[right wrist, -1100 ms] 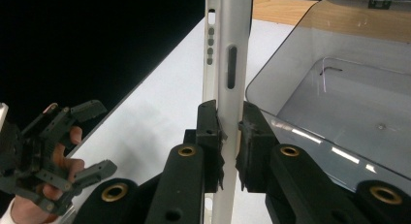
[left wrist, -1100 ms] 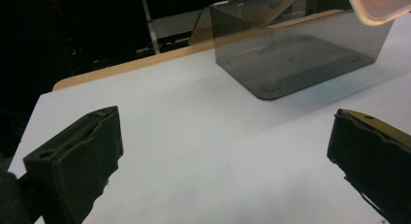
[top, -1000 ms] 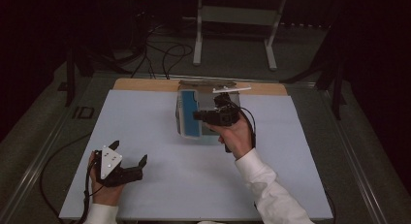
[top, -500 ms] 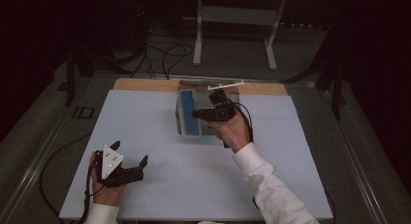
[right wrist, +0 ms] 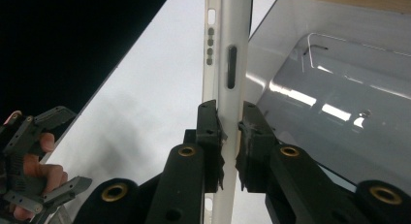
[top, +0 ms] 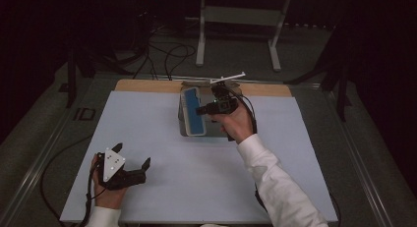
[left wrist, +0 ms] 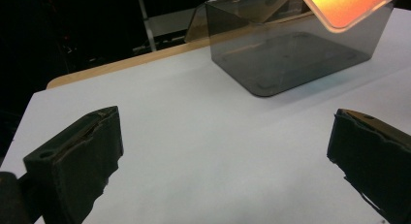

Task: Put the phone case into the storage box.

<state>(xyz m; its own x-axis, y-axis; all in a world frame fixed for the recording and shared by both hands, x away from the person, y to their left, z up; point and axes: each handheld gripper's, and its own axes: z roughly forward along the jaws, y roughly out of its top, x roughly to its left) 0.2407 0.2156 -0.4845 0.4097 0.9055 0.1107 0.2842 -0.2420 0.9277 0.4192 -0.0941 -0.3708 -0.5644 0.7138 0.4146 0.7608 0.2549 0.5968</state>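
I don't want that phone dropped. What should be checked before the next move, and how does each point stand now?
1. Right gripper clamped on the phone: ok, jaws pinch its thin edge.
2. Phone over the smoked box: ok in the high view.
3. Box lid open: ok, raised.
4. Box interior free: ok, the bottom shows bare.
5. Left gripper out of the way: ok, open, near the table's front.
6. Grip firmness: cannot tell.

Dim room, lit table, glare on box [right wrist: 334, 103].

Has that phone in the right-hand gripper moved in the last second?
Yes. The phone has tipped from facing sideways to screen up, above the clear box.
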